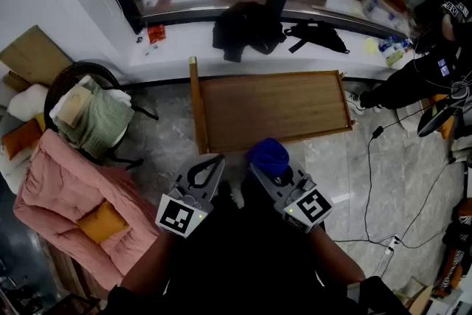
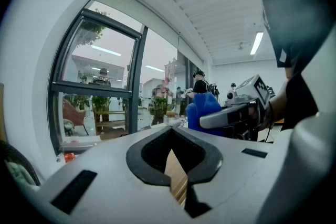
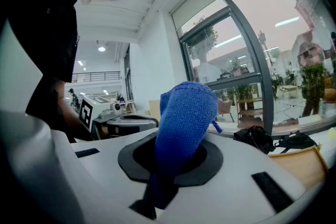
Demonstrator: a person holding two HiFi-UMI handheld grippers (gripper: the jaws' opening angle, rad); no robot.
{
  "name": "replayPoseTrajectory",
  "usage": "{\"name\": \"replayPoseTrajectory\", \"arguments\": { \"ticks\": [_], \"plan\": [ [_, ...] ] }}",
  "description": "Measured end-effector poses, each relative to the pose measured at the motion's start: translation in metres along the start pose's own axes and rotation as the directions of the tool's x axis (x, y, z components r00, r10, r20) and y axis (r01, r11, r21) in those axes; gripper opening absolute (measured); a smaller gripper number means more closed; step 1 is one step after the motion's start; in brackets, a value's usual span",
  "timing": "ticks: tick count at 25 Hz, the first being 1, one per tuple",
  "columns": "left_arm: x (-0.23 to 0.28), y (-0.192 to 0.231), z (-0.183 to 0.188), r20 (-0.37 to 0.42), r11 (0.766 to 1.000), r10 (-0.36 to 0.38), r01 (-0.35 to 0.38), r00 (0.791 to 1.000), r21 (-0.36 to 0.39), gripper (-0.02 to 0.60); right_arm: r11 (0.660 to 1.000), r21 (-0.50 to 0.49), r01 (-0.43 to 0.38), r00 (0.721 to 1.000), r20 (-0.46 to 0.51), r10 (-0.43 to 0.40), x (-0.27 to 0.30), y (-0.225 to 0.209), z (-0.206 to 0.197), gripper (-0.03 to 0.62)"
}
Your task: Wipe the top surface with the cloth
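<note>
A low wooden table [image 1: 273, 107] with raised edges stands on the tiled floor ahead of me. Both grippers hover short of its near edge, over the floor. The blue cloth [image 1: 267, 156] is bunched in my right gripper [image 1: 259, 170], which is shut on it. In the right gripper view the cloth [image 3: 184, 123] stands up between the jaws and hides their tips. My left gripper [image 1: 218, 158] is shut and holds nothing. Through the slit of its jaws in the left gripper view I see a strip of the wooden table [image 2: 177, 173]. The cloth [image 2: 202, 110] also shows there, to the right.
Beyond the table, a black jacket [image 1: 243, 29] and a black bag [image 1: 317, 35] lie on a white ledge under the window. To the left are a chair piled with cloths [image 1: 88, 114] and pink bedding [image 1: 74, 195]. A person [image 1: 420, 77] crouches at right, with cables [image 1: 369, 181] across the floor.
</note>
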State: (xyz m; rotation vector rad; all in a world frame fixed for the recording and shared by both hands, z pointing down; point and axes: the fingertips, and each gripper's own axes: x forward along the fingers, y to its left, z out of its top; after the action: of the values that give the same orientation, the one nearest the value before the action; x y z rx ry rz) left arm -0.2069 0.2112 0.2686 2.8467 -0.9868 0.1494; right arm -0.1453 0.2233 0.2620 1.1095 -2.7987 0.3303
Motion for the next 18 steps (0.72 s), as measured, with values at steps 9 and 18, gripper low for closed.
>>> {"name": "replayPoseTrajectory", "arguments": {
  "ticks": [9, 18],
  "plan": [
    [0.033, 0.033, -0.004, -0.049, 0.996, 0.087, -0.089, 0.995, -0.024, 0.009, 1.0, 0.019, 0.011, 1.0, -0.025, -0.011, 0.023, -0.05, -0.001, 0.048],
    [0.066, 0.089, -0.012, -0.183, 0.966, 0.249, -0.257, 0.951, -0.019, 0.009, 0.991, -0.034, -0.132, 0.985, -0.117, 0.127, 0.086, -0.099, -0.003, 0.048]
  ]
}}
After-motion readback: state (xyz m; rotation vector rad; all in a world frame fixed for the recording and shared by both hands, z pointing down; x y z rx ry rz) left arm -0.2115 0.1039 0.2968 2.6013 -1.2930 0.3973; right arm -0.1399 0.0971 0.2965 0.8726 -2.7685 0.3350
